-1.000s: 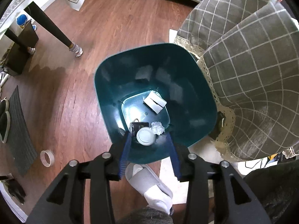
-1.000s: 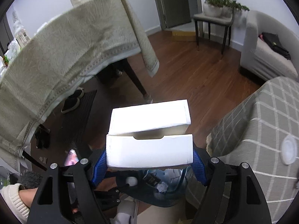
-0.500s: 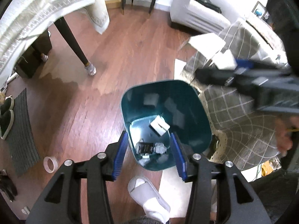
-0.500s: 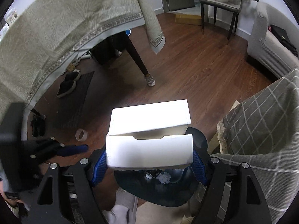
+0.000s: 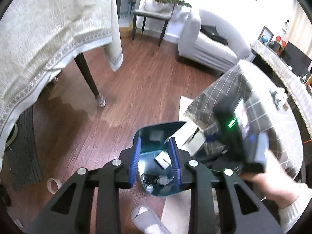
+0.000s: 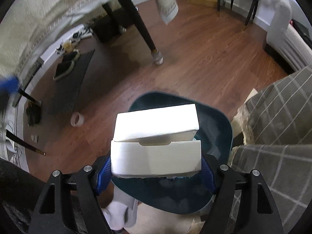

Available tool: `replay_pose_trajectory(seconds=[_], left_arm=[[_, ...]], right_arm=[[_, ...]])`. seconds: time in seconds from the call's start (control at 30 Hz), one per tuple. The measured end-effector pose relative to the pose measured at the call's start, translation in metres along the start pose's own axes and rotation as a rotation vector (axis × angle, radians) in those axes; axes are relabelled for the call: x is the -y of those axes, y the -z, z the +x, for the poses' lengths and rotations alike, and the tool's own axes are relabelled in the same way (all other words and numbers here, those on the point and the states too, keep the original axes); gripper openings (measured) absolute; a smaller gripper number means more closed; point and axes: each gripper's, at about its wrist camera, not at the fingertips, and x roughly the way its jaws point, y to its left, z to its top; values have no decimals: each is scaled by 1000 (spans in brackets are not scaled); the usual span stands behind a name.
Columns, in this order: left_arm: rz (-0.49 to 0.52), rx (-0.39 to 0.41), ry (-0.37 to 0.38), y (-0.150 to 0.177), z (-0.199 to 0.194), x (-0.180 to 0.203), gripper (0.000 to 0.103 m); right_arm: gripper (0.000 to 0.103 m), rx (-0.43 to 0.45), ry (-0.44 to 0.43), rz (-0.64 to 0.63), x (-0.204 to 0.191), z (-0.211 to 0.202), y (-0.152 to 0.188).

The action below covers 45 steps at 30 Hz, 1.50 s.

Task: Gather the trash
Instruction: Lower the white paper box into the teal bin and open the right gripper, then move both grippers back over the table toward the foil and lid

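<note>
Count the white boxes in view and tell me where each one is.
2. One large white box is clamped in the right gripper above the teal bin. One smaller white box lies inside the bin. Others may be hidden beneath.

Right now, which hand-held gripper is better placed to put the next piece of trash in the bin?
The right hand-held gripper. It is shut on the white cardboard box, held directly over the open teal trash bin. The left hand-held gripper has just closed with nothing between its pads.

Black tool [image 5: 155,161] arms, silver screws, ribbed blue pads [image 5: 134,161], cream cuff [image 5: 290,210].
</note>
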Motion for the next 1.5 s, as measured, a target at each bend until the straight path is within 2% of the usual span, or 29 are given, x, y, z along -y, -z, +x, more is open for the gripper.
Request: replay_pose_trajectory(seconds=[0.4,0.63,0.9,1.1,1.23,1.5], left_arm=[[-9,41,13,-9,-16,-2,31],[-21,62,8,-13,-24,1,31],[-36,118,28,-22,-41,13,33],[-26,162,20,-31,-51,24,37],[-6,181,-10,-34,-55,32,39],[-4,206,17,-40,-59,48,46]], right_arm=[[78,-129,23,-11,9,45,26],[81,-130,22,-25,10,40,31],[81,-51,-6,-64,4,2,33],[68,54,-21,-113,-8,-47,28],[65,144,-40,-119,-9,-88,25],[61,263,-31,-108,3,-146,32]])
